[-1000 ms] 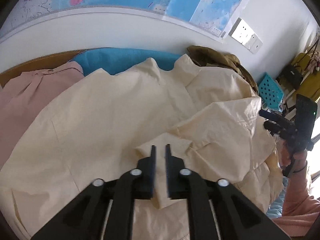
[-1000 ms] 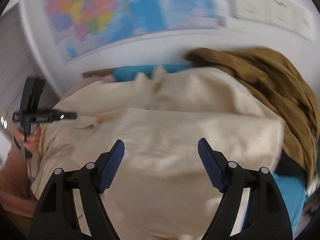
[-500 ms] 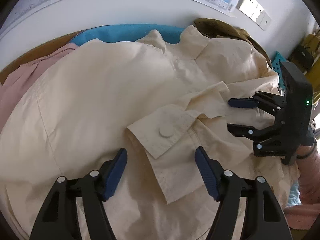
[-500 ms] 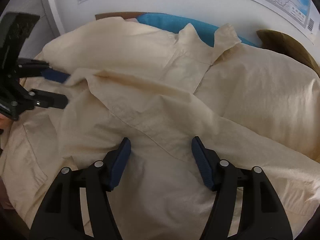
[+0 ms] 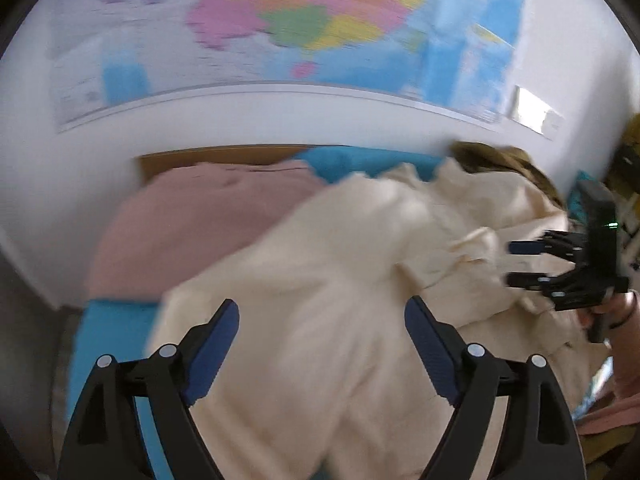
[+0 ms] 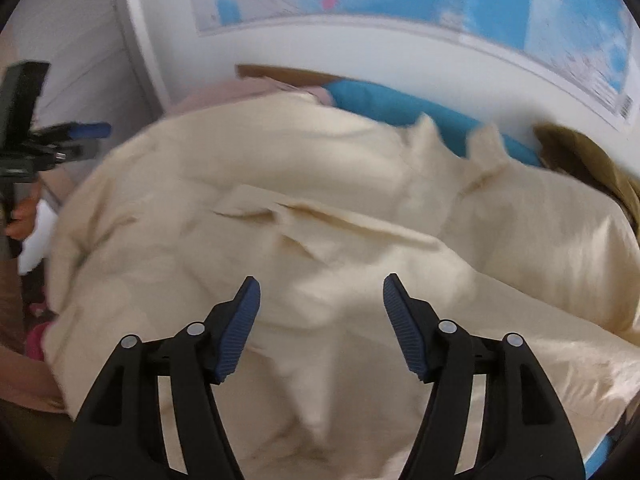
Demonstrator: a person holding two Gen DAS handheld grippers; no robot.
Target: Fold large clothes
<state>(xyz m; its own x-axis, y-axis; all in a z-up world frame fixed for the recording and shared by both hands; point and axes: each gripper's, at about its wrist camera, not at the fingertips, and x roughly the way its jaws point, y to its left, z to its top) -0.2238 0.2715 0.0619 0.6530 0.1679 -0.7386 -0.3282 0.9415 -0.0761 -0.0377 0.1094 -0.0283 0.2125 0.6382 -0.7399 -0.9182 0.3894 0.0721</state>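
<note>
The cream button-up shirt [image 6: 320,216] lies spread across the blue-covered table [image 5: 108,328], collar [image 6: 456,140] toward the wall map [image 5: 304,20], between a pink garment [image 5: 192,216] on one side and an olive-brown one [image 6: 592,160] on the other. A sleeve [image 6: 340,224] lies folded across the chest, so the fold looks begun, but only just: the body is full length and rumpled, the far side bunches near the olive pile, and no crosswise fold shows. I judge the task to be in its early part, with the second side, the smoothing and the lengthwise halving all left to do.

The left gripper [image 5: 322,324] hovers over the shirt's near edge with its jaws wide and nothing between them. The right gripper [image 6: 322,296] hangs above the middle of the shirt, jaws likewise spread wide and empty. Each gripper shows at the edge of the other's view, and neither touches cloth there. Both views are blurred, so finer creases and the hem cannot be made out
</note>
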